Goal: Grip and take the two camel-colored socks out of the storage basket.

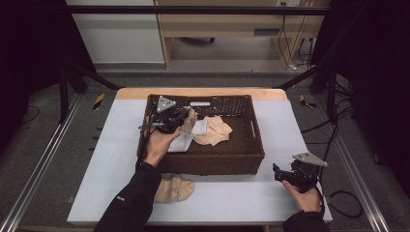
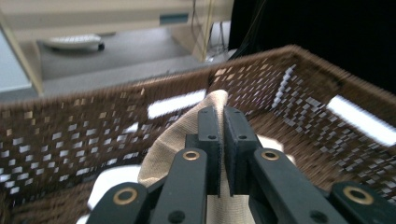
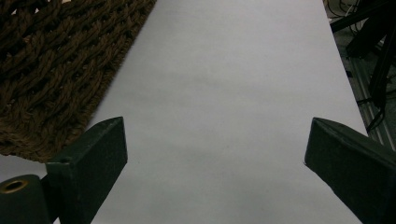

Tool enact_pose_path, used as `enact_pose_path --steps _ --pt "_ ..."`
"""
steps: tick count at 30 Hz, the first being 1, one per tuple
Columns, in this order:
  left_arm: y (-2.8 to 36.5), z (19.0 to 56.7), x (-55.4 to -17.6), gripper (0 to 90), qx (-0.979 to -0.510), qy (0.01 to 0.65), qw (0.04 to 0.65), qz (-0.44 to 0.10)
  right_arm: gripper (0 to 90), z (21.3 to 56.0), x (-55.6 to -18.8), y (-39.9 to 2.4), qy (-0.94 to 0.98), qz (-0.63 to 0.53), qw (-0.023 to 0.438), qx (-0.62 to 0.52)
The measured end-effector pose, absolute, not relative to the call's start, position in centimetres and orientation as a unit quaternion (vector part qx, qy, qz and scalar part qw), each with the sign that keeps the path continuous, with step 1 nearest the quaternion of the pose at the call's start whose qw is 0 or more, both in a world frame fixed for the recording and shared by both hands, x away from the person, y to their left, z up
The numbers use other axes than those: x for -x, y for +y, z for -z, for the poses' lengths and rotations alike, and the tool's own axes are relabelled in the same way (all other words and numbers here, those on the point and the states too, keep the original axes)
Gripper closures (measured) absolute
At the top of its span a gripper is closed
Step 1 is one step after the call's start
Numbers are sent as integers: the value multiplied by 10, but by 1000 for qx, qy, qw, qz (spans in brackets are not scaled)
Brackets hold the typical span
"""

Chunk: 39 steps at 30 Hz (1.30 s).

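Note:
A brown wicker basket (image 1: 212, 163) stands on the white-covered table (image 1: 116, 145). Inside its left part my left gripper (image 1: 185, 117) is shut on a beige sock-like cloth (image 1: 191, 123), pinched at its top fold and hanging a little above the basket floor. In the left gripper view the jaws (image 2: 223, 114) stand closed on that beige cloth (image 2: 173, 144), with the basket's wall (image 2: 84, 135) behind. My right gripper (image 1: 277, 172) rests low at the table's front right, open. The right gripper view has its fingers wide apart over bare table (image 3: 219, 93) with nothing between them.
A white cloth (image 1: 183, 143) and a pinkish beige cloth (image 1: 216, 130) lie on the basket floor. Another beige sock (image 1: 175, 188) lies on the table in front of the basket. The basket's corner (image 3: 51, 70) sits just left of the right gripper. Black frame posts flank the table.

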<state>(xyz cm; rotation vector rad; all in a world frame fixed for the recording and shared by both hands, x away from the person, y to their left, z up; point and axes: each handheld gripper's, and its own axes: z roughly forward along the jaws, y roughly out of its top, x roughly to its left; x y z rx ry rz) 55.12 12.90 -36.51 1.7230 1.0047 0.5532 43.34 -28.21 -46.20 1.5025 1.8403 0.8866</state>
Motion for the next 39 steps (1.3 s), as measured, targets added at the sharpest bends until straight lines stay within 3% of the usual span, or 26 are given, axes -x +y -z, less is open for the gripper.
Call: enact_pose_path --steps 20,39 --pt "133 302 -480 858 -701 332 581 -245 58 461 -432 -283 690 -336 300 -567" --pt "152 302 -422 858 -707 297 595 -242 54 455 -430 -287 681 -338 293 -580"
